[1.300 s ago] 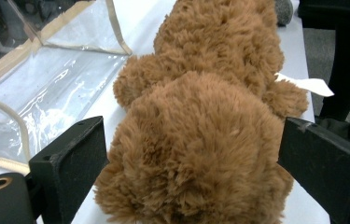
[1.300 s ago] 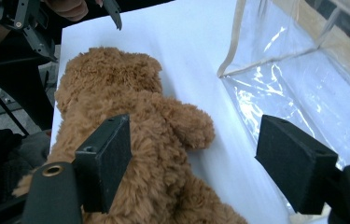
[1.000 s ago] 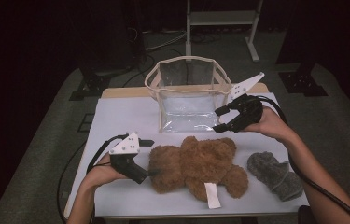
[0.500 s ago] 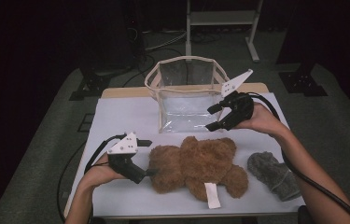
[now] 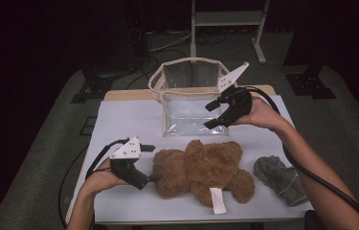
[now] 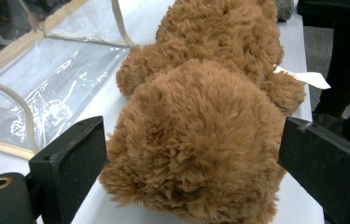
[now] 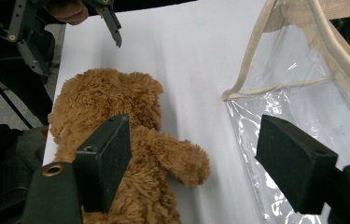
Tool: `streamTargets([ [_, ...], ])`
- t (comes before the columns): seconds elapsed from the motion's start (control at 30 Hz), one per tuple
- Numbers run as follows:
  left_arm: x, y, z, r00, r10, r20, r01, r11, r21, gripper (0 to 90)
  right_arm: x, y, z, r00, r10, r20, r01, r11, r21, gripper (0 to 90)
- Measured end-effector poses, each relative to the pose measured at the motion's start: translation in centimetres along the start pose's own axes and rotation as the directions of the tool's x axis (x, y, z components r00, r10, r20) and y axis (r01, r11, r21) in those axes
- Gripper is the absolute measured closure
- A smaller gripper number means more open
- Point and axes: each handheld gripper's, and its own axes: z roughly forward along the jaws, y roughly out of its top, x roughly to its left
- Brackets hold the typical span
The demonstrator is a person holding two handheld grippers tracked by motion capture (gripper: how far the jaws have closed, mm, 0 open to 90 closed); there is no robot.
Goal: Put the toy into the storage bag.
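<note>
The brown teddy bear (image 5: 201, 167) lies flat at the lower middle of the high view on the worktop (image 5: 129, 120), just below the clear bag (image 5: 191, 98). The left claw (image 5: 151, 163) is spread around the bear's head, pads not yet pressing. The right claw (image 5: 210, 115) hovers spread and empty by the bag's front wall. Squeezing only fur could let the bear slip or drag; the soft bag may fold or slide if bumped, narrowing its mouth.

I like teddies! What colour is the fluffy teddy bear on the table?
Brown fluffy plush teddy bear; the left gripper view shows it best.
</note>
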Motion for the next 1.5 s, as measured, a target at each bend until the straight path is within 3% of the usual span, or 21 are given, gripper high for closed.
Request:
streamTargets([
  [0.8, 0.1, -0.2, -0.2, 0.9999, -0.010, -0.009, 0.010, 0.9999, -0.007, 7.1, -2.5, 3.6, 0.2, 0.9988, -0.039, 0.031, 0.037, 0.997, 0.071, 25.9],
  [1.07, 0.2, -0.3, -0.4, 0.9998, -0.010, -0.015, 0.010, 0.9999, -0.008, 7.1, -4.0, 4.9, 0.8, 0.9978, -0.047, 0.047, 0.042, 0.994, 0.104, 25.9],
  [1.23, 0.3, -0.3, -0.6, 0.9997, -0.017, -0.018, 0.016, 0.9998, -0.009, 7.1, -4.6, 5.7, 0.9, 0.9971, -0.057, 0.051, 0.052, 0.994, 0.093, 26.0],
  [1.5, 0.3, -0.4, -0.8, 0.9996, -0.019, -0.019, 0.018, 0.9998, -0.011, 7.1, -6.3, 5.8, 2.2, 0.9975, -0.041, 0.057, 0.034, 0.992, 0.118, 26.3],
])
